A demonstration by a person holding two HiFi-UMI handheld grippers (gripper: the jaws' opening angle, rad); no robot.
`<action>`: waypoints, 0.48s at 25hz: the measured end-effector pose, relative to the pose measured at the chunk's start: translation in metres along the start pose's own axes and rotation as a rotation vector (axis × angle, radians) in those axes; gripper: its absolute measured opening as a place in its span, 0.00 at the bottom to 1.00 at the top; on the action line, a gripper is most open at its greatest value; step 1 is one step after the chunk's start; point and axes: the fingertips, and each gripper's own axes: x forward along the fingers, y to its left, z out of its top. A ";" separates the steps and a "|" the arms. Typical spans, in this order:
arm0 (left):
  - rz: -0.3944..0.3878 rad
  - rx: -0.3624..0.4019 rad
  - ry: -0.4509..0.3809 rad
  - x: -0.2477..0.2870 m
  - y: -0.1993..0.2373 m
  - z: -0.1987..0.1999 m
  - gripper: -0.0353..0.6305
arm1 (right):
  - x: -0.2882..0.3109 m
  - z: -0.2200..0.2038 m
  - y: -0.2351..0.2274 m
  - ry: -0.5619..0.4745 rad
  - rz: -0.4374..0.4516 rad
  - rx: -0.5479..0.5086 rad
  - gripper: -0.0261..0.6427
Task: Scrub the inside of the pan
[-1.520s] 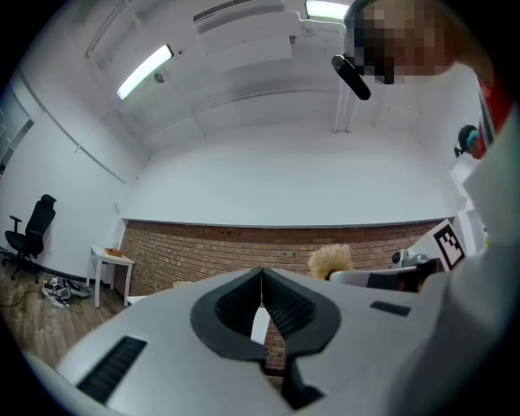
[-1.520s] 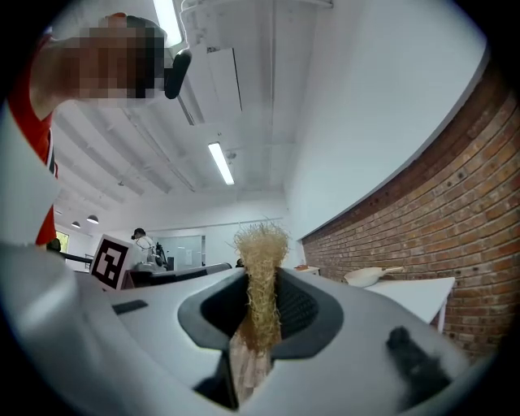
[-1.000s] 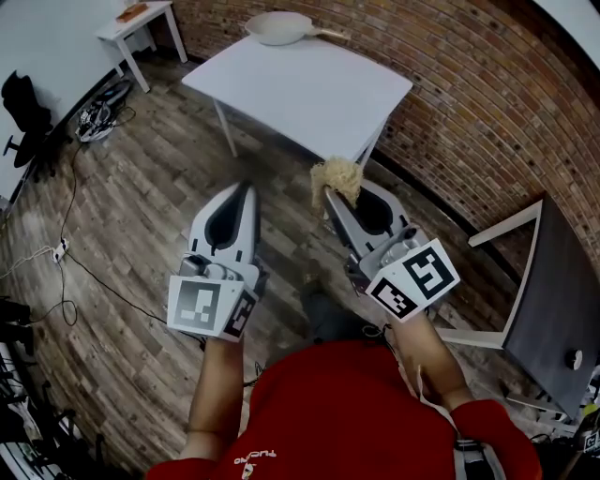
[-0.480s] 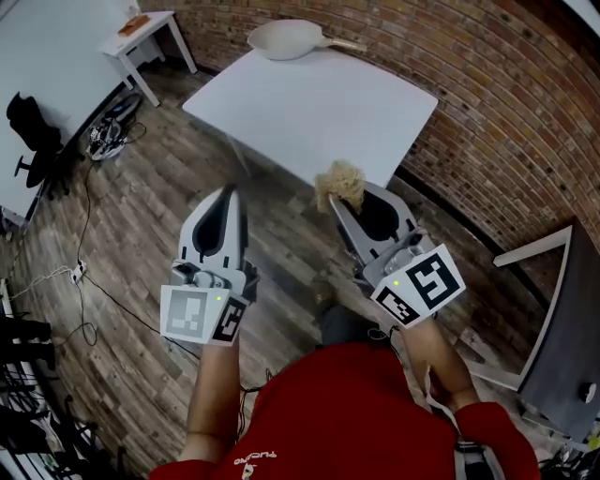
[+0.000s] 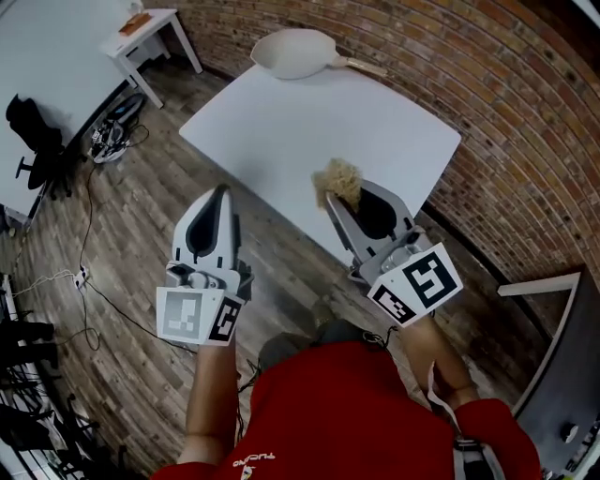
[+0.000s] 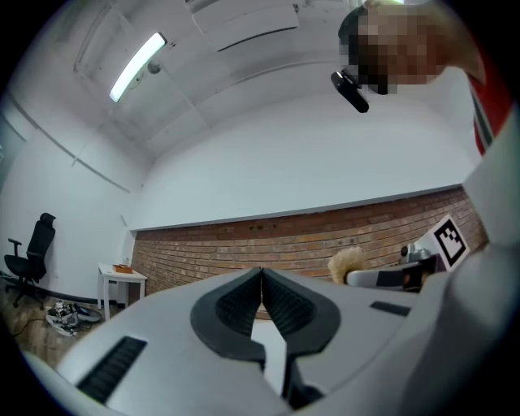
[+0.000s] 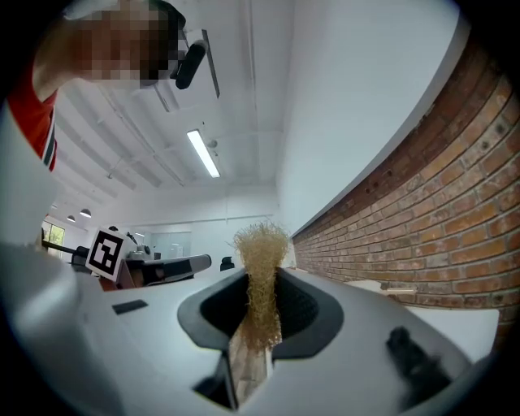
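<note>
White table (image 5: 319,122), pan (image 5: 291,52) at corner — left gripper (image 5: 221,191) closed; right gripper (image 5: 343,195) clamping scrubber (image 5: 337,175)

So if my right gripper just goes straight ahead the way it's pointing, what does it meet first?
Probably nothing near. The right gripper, shut on the scrubber, points roughly level across the white table; the pan sits to the right of that line. Depth is hard to judge.

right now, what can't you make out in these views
- Inside of the pan: head view, too small and far to tell whether it is dirty.
- Orange item on the side table: head view, too small to identify, near the top edge.
- Lower part of the scrubber: right gripper view, pinched inside the right hand-held gripper.
</note>
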 end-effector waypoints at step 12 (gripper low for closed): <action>0.005 0.009 -0.027 0.092 0.072 0.005 0.08 | 0.094 0.007 -0.062 0.004 -0.027 -0.028 0.17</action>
